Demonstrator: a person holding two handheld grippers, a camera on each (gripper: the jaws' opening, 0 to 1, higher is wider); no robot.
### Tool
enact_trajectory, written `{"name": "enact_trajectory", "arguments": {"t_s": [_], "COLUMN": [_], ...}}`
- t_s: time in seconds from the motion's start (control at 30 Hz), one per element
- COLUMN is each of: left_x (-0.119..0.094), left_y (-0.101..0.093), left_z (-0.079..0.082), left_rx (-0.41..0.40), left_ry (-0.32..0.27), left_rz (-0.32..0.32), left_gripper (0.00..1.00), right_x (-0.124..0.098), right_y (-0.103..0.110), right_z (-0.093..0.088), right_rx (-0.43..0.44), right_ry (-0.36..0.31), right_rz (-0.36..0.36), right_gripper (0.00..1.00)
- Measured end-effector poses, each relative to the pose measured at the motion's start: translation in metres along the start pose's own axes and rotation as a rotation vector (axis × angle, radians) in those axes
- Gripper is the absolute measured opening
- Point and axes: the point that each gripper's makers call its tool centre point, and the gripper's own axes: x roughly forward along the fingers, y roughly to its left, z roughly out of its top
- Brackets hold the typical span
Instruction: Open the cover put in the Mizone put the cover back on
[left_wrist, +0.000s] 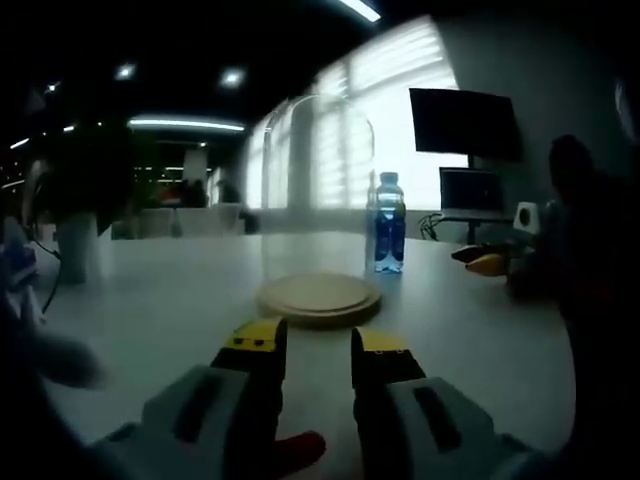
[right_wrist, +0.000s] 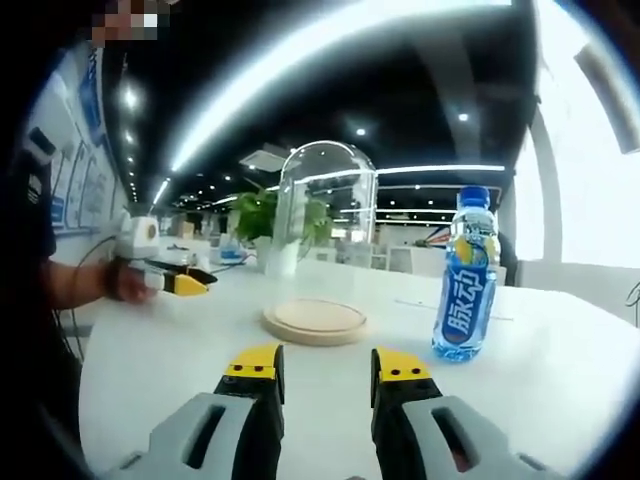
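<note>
A clear glass dome cover (left_wrist: 318, 190) stands on a round wooden base (left_wrist: 320, 297) in the middle of the white table. Just right of it the blue Mizone bottle (left_wrist: 388, 225) is upright with its cap on. My left gripper (left_wrist: 317, 345) hovers low in front of the base, jaws apart and holding nothing. In the right gripper view the dome (right_wrist: 326, 225) and base (right_wrist: 315, 320) lie ahead, and the bottle (right_wrist: 466, 280) is to the right, close by. My right gripper (right_wrist: 330, 368) is open and holds nothing. A hand holds the left gripper (right_wrist: 172, 277) at the left.
The white table (left_wrist: 180, 300) spreads wide around the base. A dark monitor (left_wrist: 465, 125) stands at the far right edge. The right gripper (left_wrist: 485, 262) and a dark-clothed person (left_wrist: 590, 230) are at the right. A potted plant (right_wrist: 262, 218) sits behind the dome.
</note>
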Motion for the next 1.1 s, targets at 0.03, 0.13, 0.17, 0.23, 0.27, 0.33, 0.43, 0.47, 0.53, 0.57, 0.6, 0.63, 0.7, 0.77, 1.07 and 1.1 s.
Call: {"name": "enact_trajectory", "arguments": {"t_s": [0.03, 0.13, 0.17, 0.23, 0.27, 0.33, 0.43, 0.47, 0.53, 0.57, 0.6, 0.63, 0.7, 0.77, 1.07, 1.1], "left_x": [0.0, 0.0, -0.001, -0.002, -0.002, -0.003, -0.004, -0.004, -0.003, -0.003, -0.003, -0.004, -0.004, -0.004, 0.0, 0.001], "left_y": [0.0, -0.001, -0.001, -0.001, -0.001, -0.003, -0.006, -0.008, -0.01, -0.01, -0.01, -0.011, -0.012, -0.012, -0.013, -0.014], "left_z": [0.0, 0.0, 0.001, 0.002, 0.003, 0.003, 0.002, 0.002, 0.001, 0.001, 0.001, 0.001, 0.002, 0.002, -0.006, -0.006], "left_rx": [0.002, 0.011, 0.013, 0.03, 0.036, 0.057, 0.107, 0.116, 0.132, 0.14, 0.146, 0.151, 0.159, 0.164, 0.223, 0.231], "left_ry": [0.0, -0.001, -0.002, -0.011, -0.013, -0.015, -0.014, -0.015, -0.01, -0.007, -0.006, -0.008, -0.013, -0.012, 0.028, 0.028], "left_rz": [-0.001, 0.0, 0.0, 0.007, 0.009, 0.012, 0.01, 0.006, 0.002, 0.001, 0.001, 0.0, -0.002, -0.005, 0.004, 0.002], "left_gripper": [0.19, 0.19, 0.19, 0.19, 0.19, 0.19, 0.2, 0.2, 0.2, 0.2, 0.2, 0.2, 0.21, 0.21, 0.21, 0.21], "right_x": [0.0, 0.0, 0.0, 0.0, 0.0, -0.001, -0.002, -0.003, -0.003, -0.003, -0.003, -0.003, -0.004, -0.005, -0.006, -0.007], "right_y": [0.0, 0.0, 0.0, 0.0, -0.001, -0.002, -0.004, -0.006, -0.008, -0.008, -0.009, -0.009, -0.011, -0.013, -0.01, -0.011], "right_z": [0.0, 0.0, 0.001, 0.001, 0.001, 0.001, 0.003, 0.003, 0.003, 0.003, 0.002, 0.002, 0.002, 0.004, 0.013, 0.014], "right_rx": [0.001, 0.004, 0.003, 0.007, 0.01, 0.022, 0.054, 0.065, 0.081, 0.087, 0.092, 0.097, 0.118, 0.146, 0.228, 0.247], "right_ry": [0.0, -0.002, -0.004, -0.004, -0.005, -0.007, -0.023, -0.025, -0.024, -0.023, -0.023, -0.022, -0.027, -0.043, -0.1, -0.107], "right_rz": [-0.001, -0.001, -0.001, -0.002, -0.001, -0.002, -0.001, -0.003, -0.009, -0.012, -0.012, -0.013, -0.015, -0.009, 0.054, 0.06], "right_gripper": [0.28, 0.28, 0.28, 0.28, 0.28, 0.27, 0.27, 0.27, 0.27, 0.27, 0.27, 0.27, 0.27, 0.27, 0.24, 0.24]}}
